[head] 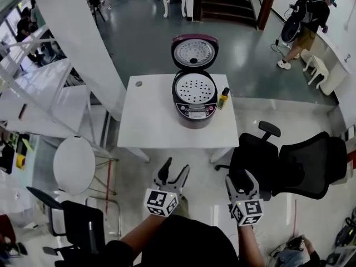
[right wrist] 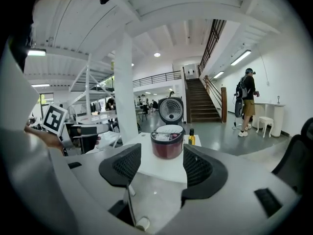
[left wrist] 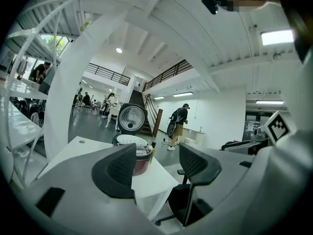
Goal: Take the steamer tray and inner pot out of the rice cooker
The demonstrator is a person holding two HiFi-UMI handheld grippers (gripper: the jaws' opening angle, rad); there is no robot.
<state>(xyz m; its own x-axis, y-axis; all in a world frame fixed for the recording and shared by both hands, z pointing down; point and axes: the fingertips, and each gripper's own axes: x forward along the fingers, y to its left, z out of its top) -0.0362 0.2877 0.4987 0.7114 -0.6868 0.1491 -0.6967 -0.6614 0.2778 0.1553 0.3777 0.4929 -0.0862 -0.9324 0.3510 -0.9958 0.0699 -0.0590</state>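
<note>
- Centrally, rice cooker (head: 194, 96), lid up, steamer tray (head: 194, 89) inside, at far edge of surface (head: 150, 121).
- Left hand-held gripper (head: 175, 168), right hand-held gripper (head: 240, 179): released, empty, lower frame, off the near edge.

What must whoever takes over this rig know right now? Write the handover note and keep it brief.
Left gripper: open, empty, held short of the table.
Right gripper: open, empty, also short of the table.
Rice cooker stands on the table's far side, lid up. Steamer tray sits in its top; the inner pot cannot be seen beneath it. A small bottle stands beside the cooker.
Done: lid is open; nothing taken out.
Left: lift out the tray, then the inner pot.
</note>
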